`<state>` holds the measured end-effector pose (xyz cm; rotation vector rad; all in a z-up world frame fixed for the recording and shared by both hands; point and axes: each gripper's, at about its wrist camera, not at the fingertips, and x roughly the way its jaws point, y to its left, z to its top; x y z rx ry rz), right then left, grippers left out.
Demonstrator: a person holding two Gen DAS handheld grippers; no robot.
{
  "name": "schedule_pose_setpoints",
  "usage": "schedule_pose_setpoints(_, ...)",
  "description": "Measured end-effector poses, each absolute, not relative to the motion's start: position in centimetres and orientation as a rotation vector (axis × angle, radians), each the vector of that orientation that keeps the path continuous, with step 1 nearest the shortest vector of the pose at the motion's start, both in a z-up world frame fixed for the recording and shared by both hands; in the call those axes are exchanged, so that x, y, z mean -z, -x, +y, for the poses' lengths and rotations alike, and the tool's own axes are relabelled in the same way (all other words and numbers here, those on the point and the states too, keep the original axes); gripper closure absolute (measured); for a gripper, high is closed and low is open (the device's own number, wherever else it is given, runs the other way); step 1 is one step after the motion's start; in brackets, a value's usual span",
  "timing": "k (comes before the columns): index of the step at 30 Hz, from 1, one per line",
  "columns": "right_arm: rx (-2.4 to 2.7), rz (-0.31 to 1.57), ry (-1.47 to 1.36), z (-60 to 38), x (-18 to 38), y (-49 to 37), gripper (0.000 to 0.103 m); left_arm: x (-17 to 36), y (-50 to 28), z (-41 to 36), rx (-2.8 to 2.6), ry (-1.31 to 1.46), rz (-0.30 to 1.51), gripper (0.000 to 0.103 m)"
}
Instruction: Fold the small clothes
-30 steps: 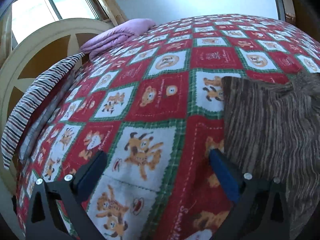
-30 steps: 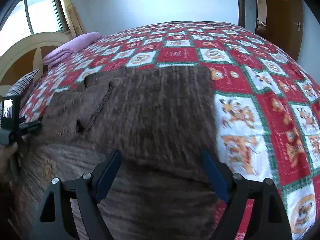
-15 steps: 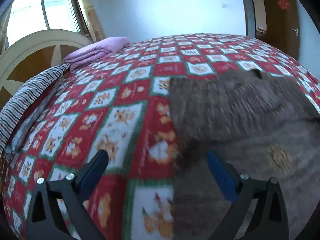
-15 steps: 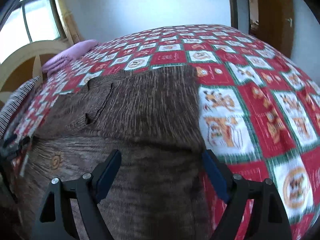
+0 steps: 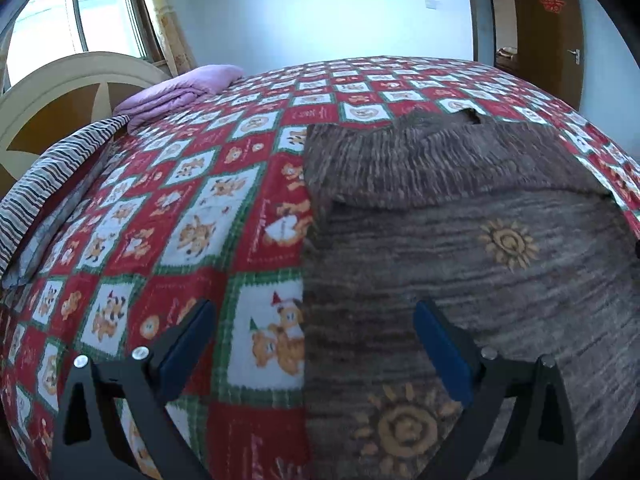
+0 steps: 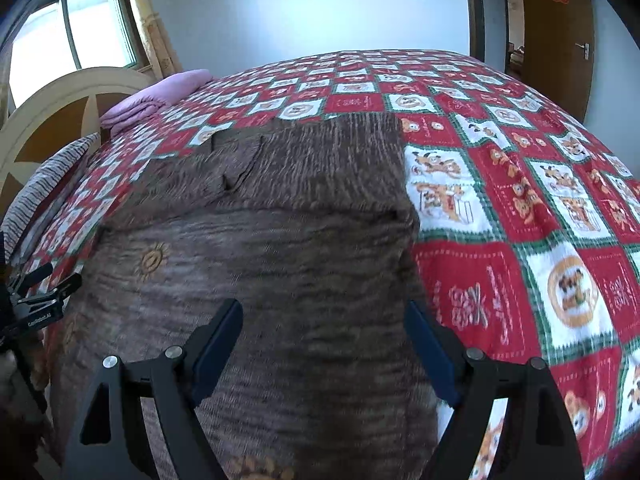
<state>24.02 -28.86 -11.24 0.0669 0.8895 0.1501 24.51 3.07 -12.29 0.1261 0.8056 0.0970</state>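
A small brown knitted sweater (image 5: 460, 248) with yellow sun motifs lies flat on the bed, its far part folded over toward me. It also shows in the right wrist view (image 6: 280, 240). My left gripper (image 5: 312, 344) is open and empty, hovering over the sweater's left edge. My right gripper (image 6: 322, 344) is open and empty, above the sweater near its right edge. The left gripper also shows at the left edge of the right wrist view (image 6: 36, 300).
The bed has a red, white and green checked quilt (image 5: 180, 220) with bear pictures. A folded purple blanket (image 5: 180, 90) and a striped pillow (image 5: 48, 172) lie by the cream headboard (image 5: 60, 92) at the left. A door (image 6: 560, 32) stands at the far right.
Both grippers have pulled back toward the near end of the sweater. The left gripper has swung right, from over the quilt to over the sweater's left edge.
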Motion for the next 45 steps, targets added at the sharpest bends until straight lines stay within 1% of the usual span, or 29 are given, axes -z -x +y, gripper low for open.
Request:
schedule_pose_setpoints(12,-0.145,0.936,-0.06,-28.8,12.3,-20.7,0.019,13.1,-21.8,3.2,-0.078,-0.115,0.833,0.002)
schedule_pose_setpoints(25,-0.147,0.947,-0.056,-28.6,12.6,-18.9,0.019,13.6,-20.0,3.3,-0.066,-0.106,0.84,0.002)
schedule_pose_setpoints(45,-0.137,0.972,0.023,-27.5,13.1,-14.9,0.019,13.8,-15.3,3.0,-0.03,-0.152,0.837,0.002)
